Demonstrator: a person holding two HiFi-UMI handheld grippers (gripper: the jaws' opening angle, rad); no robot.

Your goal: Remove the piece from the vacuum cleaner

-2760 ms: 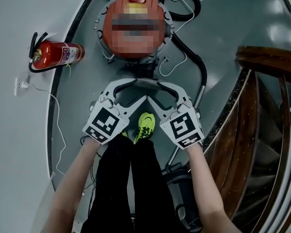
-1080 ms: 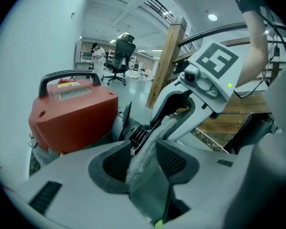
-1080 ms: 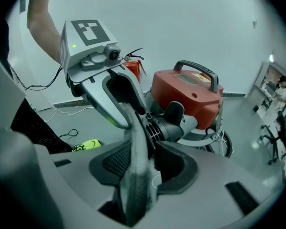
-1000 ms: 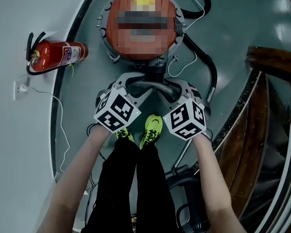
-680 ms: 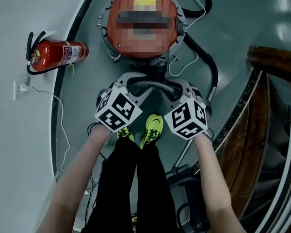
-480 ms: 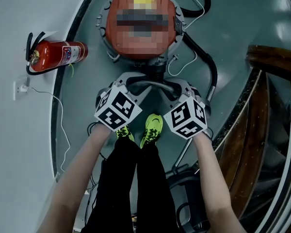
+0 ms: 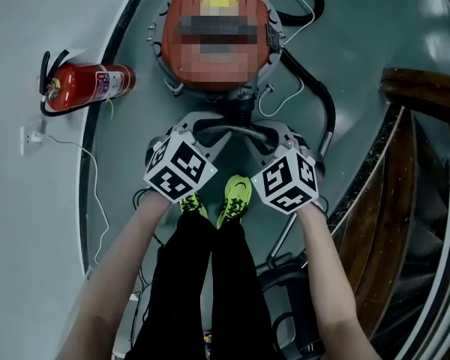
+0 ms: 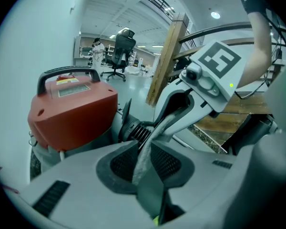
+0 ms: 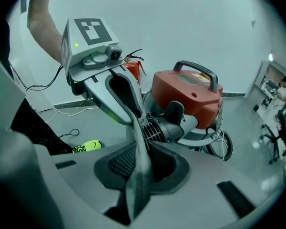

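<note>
L tongs (image 7: 201, 124) & R tongs (image 7: 264, 130), just closing, both clamp grey pipe (image 7: 231, 128) at vac (image 7: 214, 66): prob. two-sided grip for straight pull-off.

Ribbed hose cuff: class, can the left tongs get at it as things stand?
Likely yes: the left tongs, jaws just closing, sit right at the ribbed hose cuff, nothing blocking; whether they pinch it is unclear.
</note>
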